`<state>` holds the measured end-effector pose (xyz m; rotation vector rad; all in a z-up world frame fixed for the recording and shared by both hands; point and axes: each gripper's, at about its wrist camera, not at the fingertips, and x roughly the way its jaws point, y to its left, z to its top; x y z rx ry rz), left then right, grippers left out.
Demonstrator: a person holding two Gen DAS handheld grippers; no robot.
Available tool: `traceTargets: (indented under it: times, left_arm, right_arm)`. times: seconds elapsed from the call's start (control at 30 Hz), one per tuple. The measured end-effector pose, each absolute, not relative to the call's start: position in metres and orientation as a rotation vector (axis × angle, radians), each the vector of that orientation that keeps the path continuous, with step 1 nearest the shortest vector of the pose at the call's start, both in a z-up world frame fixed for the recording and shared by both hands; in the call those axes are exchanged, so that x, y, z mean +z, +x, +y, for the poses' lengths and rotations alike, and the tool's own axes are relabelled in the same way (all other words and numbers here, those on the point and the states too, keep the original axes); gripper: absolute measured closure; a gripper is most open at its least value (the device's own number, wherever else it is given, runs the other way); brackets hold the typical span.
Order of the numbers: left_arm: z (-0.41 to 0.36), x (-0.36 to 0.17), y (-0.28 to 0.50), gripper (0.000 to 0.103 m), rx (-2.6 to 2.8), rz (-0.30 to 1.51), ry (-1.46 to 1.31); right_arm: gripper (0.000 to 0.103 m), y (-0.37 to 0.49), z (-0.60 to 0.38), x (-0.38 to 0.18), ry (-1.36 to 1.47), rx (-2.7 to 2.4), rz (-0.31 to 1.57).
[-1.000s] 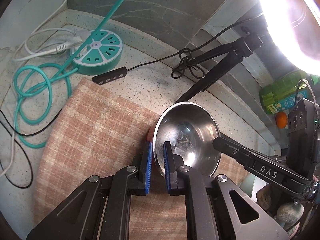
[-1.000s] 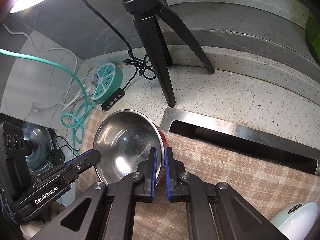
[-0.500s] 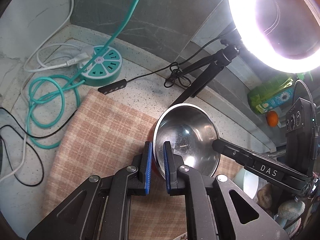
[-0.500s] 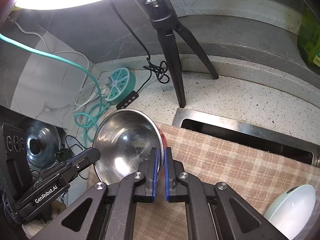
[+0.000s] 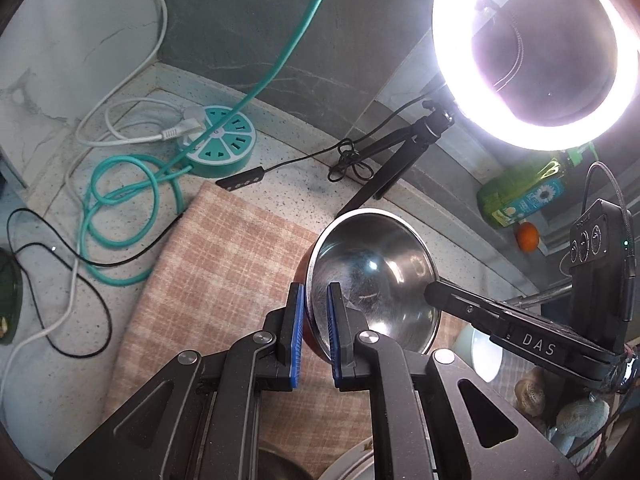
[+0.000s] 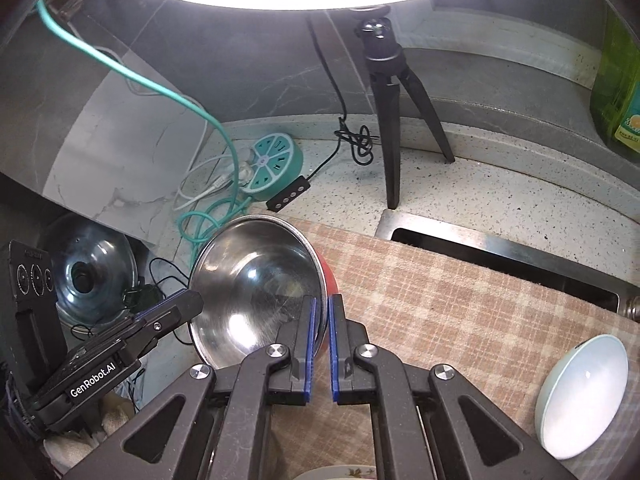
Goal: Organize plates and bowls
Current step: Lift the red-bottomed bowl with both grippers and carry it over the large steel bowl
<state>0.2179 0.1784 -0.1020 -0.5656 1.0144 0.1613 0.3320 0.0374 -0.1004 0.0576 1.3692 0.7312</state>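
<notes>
Steel bowl (image 5: 372, 276) is now lifted off the checked cloth (image 5: 224, 264), left tongs (image 5: 313, 334) and right tongs (image 6: 320, 346) clamping opposite rims, so I'm ready to stack it.

Patterned plate (image 6: 340, 472) cut off (bottom edge), design unclear

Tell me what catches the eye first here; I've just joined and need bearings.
The shiny steel bowl with a red outside stands out, gripped by its rim on both sides by the left gripper and right gripper over the checked tan cloth. Above blazes a bright ring light; a teal round power strip sits behind.
</notes>
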Motion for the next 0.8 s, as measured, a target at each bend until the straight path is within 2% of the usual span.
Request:
traceTargets:
  times: [0.8]
  left_arm:
    - [0.183,-0.083,0.129,0.093,0.136,0.972,-0.530]
  right_arm:
    - [0.097,0.249,0.045,-0.067,0.047,0.781,1.343]
